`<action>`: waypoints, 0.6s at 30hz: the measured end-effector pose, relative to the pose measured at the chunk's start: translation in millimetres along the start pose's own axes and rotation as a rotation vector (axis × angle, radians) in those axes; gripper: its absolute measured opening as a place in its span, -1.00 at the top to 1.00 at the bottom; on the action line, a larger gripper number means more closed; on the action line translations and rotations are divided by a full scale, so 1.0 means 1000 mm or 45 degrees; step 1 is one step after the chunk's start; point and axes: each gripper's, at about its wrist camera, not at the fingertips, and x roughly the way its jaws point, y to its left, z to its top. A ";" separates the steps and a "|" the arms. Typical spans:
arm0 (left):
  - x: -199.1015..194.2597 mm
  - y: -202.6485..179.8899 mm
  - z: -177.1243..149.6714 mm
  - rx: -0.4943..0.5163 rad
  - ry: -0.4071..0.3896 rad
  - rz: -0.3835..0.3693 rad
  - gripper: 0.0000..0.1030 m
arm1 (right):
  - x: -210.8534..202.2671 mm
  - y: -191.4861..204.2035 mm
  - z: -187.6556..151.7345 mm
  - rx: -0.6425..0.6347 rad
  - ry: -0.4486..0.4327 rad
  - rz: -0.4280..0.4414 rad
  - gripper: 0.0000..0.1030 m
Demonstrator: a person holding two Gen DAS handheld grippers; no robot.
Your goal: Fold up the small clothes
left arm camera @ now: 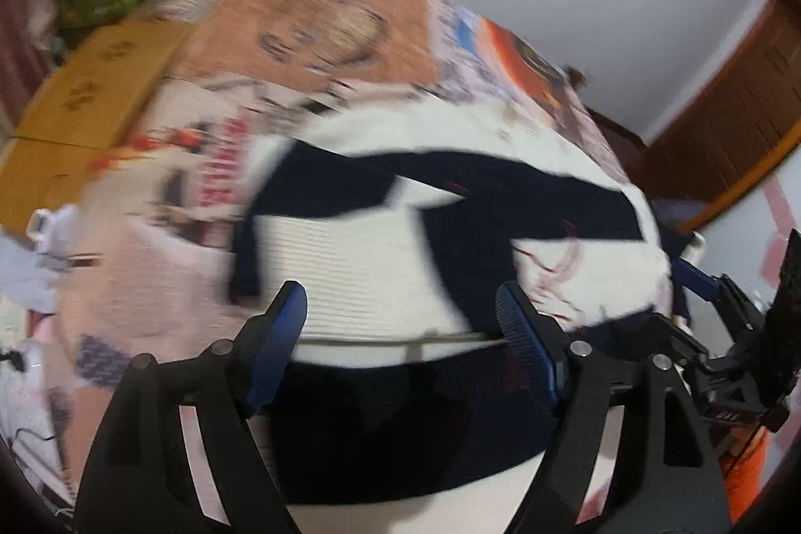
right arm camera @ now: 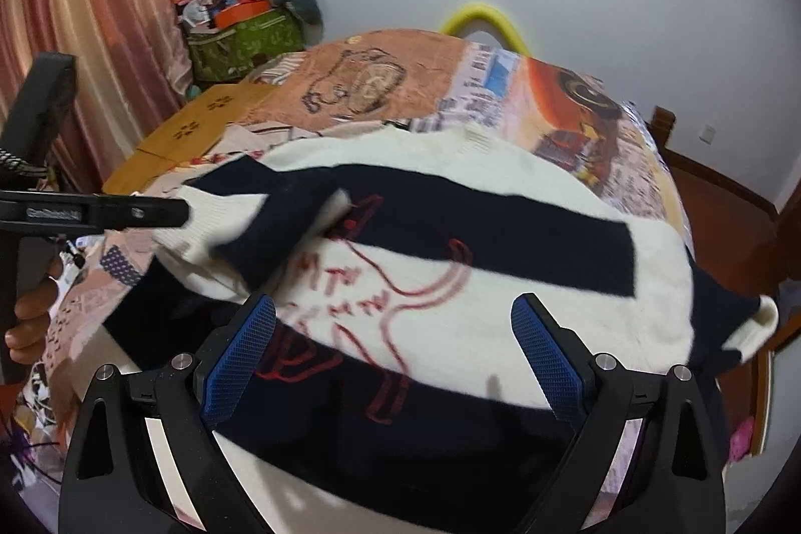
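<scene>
A small white and navy striped sweater [right arm camera: 500, 193] with red stitched lettering lies spread on the bed; it also shows in the blurred left wrist view [left arm camera: 350, 253]. Its left sleeve [right arm camera: 260, 223] is folded in over the chest. My left gripper [left arm camera: 400, 309] is open and empty just above the sweater's lower left part. My right gripper [right arm camera: 393, 319] is open and empty above the lower middle of the sweater. The left gripper's body [right arm camera: 95, 211] shows at the left edge of the right wrist view, by the folded sleeve's cuff.
The bed has a patterned orange and pink cover [right arm camera: 380, 83]. A cardboard box [right arm camera: 200, 123] and a heap of bags and clutter [right arm camera: 245, 23] stand beyond the bed's far left. A wooden chair [right arm camera: 666, 123] stands at the right.
</scene>
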 end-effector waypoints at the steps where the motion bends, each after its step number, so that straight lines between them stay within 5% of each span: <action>1: -0.007 0.011 -0.001 -0.005 -0.025 0.041 -0.53 | 0.004 0.009 0.004 -0.022 0.001 0.015 -0.83; 9: -0.021 0.097 -0.014 -0.166 -0.035 0.173 -0.54 | 0.051 0.074 0.028 -0.153 0.070 0.138 -0.83; 18: -0.012 0.124 -0.035 -0.181 -0.019 0.204 -0.54 | 0.118 0.140 0.030 -0.321 0.246 0.215 -0.80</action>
